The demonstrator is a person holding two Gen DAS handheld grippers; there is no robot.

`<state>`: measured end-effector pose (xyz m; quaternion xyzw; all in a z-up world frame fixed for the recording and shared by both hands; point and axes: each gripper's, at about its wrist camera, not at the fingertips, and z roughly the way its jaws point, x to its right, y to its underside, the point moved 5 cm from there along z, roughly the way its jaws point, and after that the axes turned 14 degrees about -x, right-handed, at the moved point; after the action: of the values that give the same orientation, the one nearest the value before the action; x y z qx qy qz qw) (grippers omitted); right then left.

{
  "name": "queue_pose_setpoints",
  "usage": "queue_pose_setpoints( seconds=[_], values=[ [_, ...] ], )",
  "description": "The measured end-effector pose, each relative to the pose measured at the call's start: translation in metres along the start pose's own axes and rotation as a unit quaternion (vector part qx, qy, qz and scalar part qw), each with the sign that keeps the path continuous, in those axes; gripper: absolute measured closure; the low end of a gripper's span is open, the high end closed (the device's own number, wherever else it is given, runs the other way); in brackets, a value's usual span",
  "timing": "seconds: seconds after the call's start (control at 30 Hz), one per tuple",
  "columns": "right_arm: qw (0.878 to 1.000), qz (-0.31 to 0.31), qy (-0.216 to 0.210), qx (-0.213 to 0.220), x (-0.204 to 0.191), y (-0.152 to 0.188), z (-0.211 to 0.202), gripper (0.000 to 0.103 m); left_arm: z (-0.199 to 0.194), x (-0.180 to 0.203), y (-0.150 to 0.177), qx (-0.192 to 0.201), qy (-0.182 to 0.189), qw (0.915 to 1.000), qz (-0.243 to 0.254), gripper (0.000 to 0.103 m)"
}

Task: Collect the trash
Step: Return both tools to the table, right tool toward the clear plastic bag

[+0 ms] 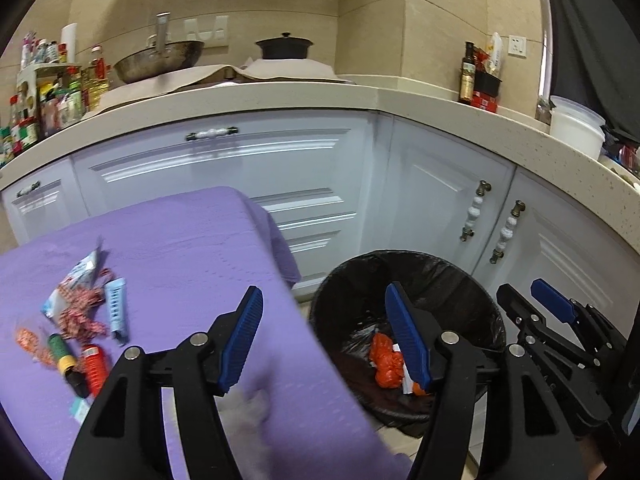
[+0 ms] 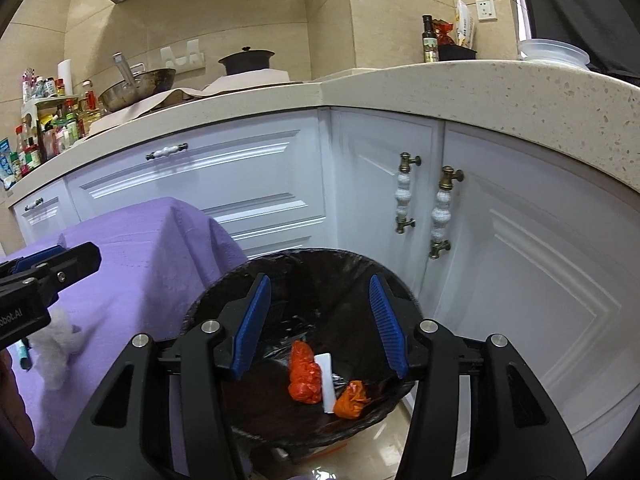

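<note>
A black-lined trash bin (image 1: 472, 280) (image 2: 224, 292) stands on the floor beside a table under a purple cloth (image 1: 192, 240) (image 2: 132, 248). Inside lie a red-orange wrapper (image 2: 305, 376) (image 1: 386, 360), a white piece (image 2: 326, 380) and an orange wrapper (image 2: 352, 398). My right gripper (image 2: 320, 328) is open and empty right above the bin; it also shows in the left wrist view (image 1: 524, 300). My left gripper (image 1: 324, 344) is open and empty over the table's right edge. Several wrappers and small tubes (image 1: 84, 312) lie on the cloth at left. A white crumpled tissue (image 1: 250, 404) (image 2: 54, 344) lies near the table's front.
White cabinets (image 1: 240, 172) (image 2: 500, 240) with knobbed handles stand close behind the bin and table. The counter (image 1: 280, 96) holds a wok, a black pot, bottles and a white container (image 1: 576, 124). Tiled floor (image 2: 360, 464) shows in front of the bin.
</note>
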<state>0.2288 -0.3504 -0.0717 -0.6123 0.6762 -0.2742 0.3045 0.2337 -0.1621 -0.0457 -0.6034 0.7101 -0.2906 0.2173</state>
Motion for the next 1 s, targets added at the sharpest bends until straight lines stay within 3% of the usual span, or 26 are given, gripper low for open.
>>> queue_pose_setpoints(
  seconds=[0.33,0.67,1.0],
  values=[
    [0.998,-0.029,-0.055,-0.012,-0.066,0.015,-0.015,0.053,-0.033,-0.067,0.026,-0.004,-0.041,0.9982,-0.043,0.040],
    [0.990,-0.078,-0.115,-0.035,-0.151,0.039,-0.027,0.053,-0.062,-0.143,0.068,-0.014,-0.098,0.9913,-0.087,0.040],
    [0.982,-0.119,-0.138,-0.045,-0.206,0.050,-0.036,0.049,-0.079,-0.192,0.097,-0.020,-0.125,0.9845,-0.122,0.040]
  ],
)
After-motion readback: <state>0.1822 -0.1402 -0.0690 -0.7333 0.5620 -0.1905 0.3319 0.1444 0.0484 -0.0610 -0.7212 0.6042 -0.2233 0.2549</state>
